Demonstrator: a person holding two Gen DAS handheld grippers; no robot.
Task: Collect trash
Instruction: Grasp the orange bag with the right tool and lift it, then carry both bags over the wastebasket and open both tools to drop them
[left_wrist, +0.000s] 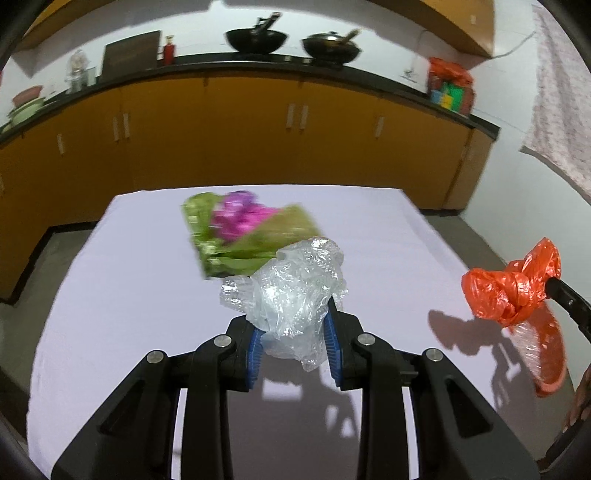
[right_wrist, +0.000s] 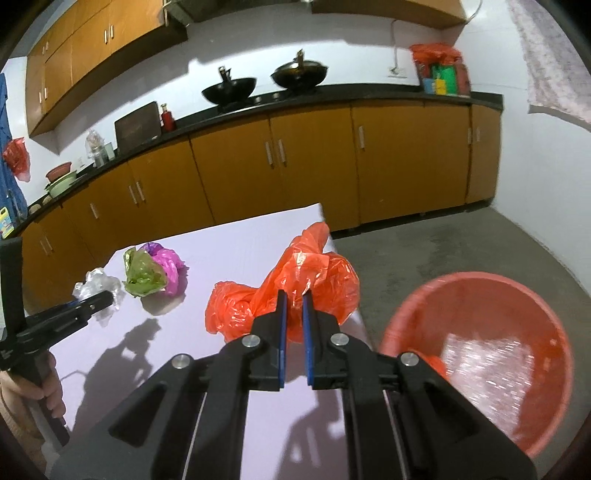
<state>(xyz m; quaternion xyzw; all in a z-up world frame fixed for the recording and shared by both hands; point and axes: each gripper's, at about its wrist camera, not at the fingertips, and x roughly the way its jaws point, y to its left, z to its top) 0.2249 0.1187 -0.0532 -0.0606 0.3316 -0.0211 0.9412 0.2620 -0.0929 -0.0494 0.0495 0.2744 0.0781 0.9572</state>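
Orange plastic is pinched in our right gripper (right_wrist: 294, 295): the orange bag (right_wrist: 288, 295) bunches around the blue pads, which are pressed nearly together on a fold of it, and the bag hangs just above the table's right edge. From the left wrist view we see the same bag lifted clear, throwing a shadow on the white table (left_wrist: 129, 295).

Over on our left, the left gripper (left_wrist: 295, 332) clamps a crumpled clear plastic wrapper (left_wrist: 291, 291). The fingers (left_wrist: 255, 347) stand only slightly apart, with the wad squeezed between them, and it is held above the middle of the table, nearer the front edge.

So we have two pieces in hand, neither dropped yet. The red basin (right_wrist: 480, 354) sits off the table's right edge, lower down, apparently on the floor, and it already holds something shiny and clear inside, so we judge at least one piece has been collected. The orange bag is the closer of our two loads to it.

What is left? The green and purple wrapper bundle (left_wrist: 243, 229) lies on the table toward the far edge, untouched by either gripper. We reckon we are around the halfway mark: two loads to release into the basin, then one more pickup from the far side.
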